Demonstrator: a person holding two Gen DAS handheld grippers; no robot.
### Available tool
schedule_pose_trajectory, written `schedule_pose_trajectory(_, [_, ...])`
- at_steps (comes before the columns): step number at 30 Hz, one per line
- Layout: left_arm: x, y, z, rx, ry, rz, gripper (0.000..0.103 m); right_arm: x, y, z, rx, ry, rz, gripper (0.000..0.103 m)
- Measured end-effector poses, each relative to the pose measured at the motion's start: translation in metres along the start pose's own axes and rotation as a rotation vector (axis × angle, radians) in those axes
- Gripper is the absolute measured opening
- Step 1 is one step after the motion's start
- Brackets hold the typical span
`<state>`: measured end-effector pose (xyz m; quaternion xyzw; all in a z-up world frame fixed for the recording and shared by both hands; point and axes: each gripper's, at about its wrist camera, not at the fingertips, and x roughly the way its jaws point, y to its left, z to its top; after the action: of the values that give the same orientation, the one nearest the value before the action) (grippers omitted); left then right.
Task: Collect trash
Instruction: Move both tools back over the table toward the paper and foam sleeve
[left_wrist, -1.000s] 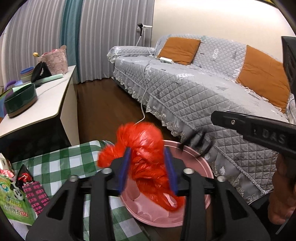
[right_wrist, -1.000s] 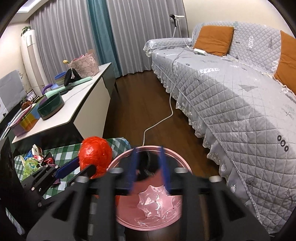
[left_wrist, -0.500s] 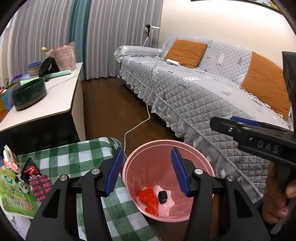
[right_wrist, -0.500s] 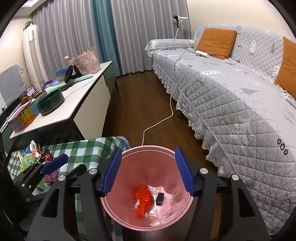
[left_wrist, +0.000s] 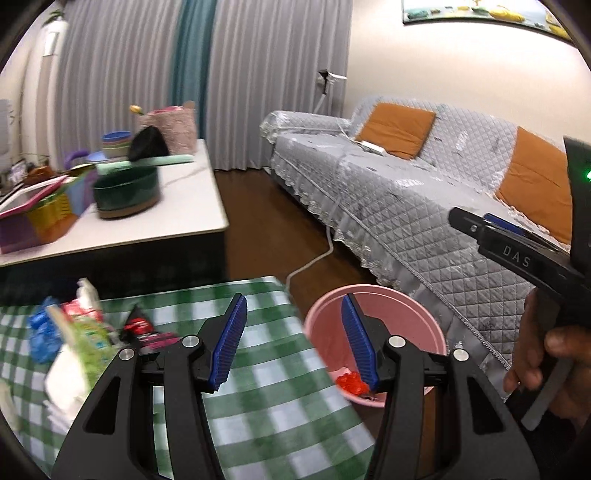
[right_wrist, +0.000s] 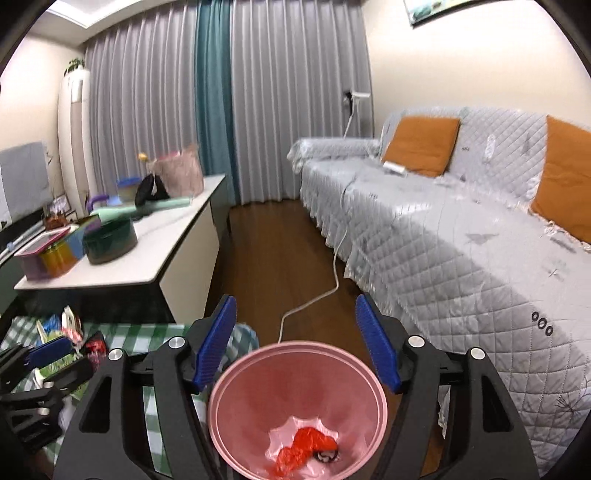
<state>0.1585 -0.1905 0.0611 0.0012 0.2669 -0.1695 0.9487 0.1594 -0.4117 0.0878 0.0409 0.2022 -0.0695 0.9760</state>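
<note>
A pink bin (right_wrist: 295, 406) stands on the floor beside the green checked table (left_wrist: 280, 398). A crumpled red bag (right_wrist: 301, 448) and a small black item (right_wrist: 327, 457) lie at its bottom; the bin also shows in the left wrist view (left_wrist: 402, 317) with the red bag (left_wrist: 351, 382). My left gripper (left_wrist: 293, 339) is open and empty over the table's right edge. My right gripper (right_wrist: 295, 339) is open and empty above the bin. Several wrappers (left_wrist: 77, 332) lie on the table's left side; they also show in the right wrist view (right_wrist: 70, 332).
A grey quilted sofa (right_wrist: 461, 229) with orange cushions (right_wrist: 421, 146) fills the right. A white cable (right_wrist: 325, 291) runs across the wooden floor. A white side table (left_wrist: 155, 218) with a green bowl (left_wrist: 125, 192) and boxes stands at the left.
My left gripper opened and dropped the red bag into the bin, then swung left over the table. My right gripper opened and rose above the bin.
</note>
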Motion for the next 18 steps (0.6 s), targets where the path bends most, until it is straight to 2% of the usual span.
schedule_pose_trajectory(7, [-0.044,0.052,-0.01,-0.04,-0.032,0.081,0.052,-0.008,0.027,-0.001,-0.043,0.033,0.028,0.067])
schedule_pose_trajectory(14, [-0.075,0.107,-0.028,-0.074,-0.041,0.173,0.052,-0.024,0.067,-0.003,-0.063,0.042,0.115,0.067])
schedule_pose_trajectory(18, [-0.087,0.139,-0.038,-0.131,-0.037,0.233,0.052,-0.025,0.094,-0.016,-0.04,0.069,0.188,0.067])
